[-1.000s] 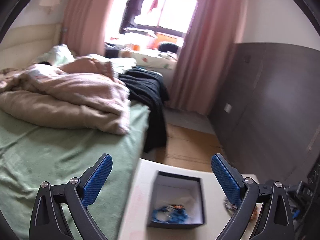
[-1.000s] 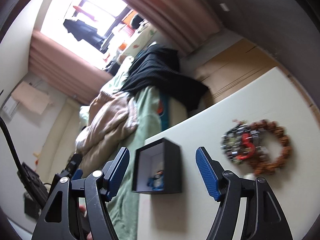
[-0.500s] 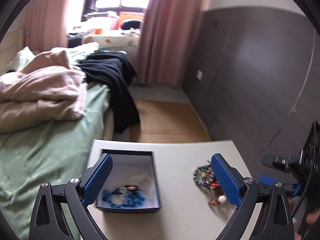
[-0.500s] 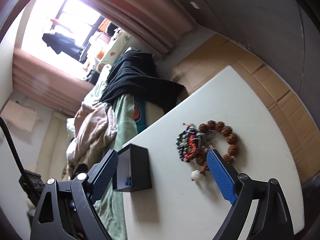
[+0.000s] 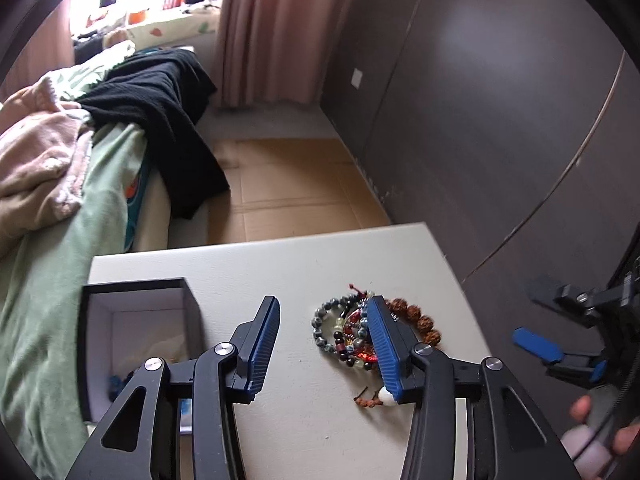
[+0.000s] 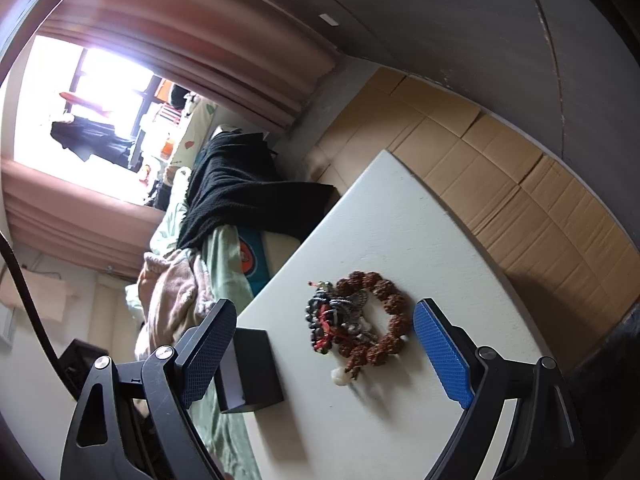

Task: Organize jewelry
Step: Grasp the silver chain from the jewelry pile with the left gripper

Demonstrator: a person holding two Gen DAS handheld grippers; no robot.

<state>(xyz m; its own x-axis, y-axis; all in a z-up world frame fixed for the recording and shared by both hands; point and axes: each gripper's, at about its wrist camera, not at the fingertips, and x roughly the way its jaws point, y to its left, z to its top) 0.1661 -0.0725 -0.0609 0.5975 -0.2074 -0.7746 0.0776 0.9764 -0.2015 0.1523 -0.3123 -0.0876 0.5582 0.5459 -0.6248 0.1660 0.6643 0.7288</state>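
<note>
Lying on white table (image 6: 400, 216): bracelet heap (image 6: 356, 322), black box (image 5: 136, 320) beside it. Left gripper (image 5: 324, 344) and right gripper (image 6: 324, 354) both stood open, empty.

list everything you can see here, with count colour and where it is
table: 1, off-white, beside the bed
box: 1, black with white lining, open, table's bed side
blue beads: partly hidden, inside box
bracelets: a pile, count unclear, brown, dark, red, mid-table
bed: 1, green sheet, pink blanket, black garment
curtain: pink, by window
cardboard: brown, on floor
left hand-held gripper: blue pads, open, over table
right hand-held gripper: blue pads, open, pile between pads
</note>
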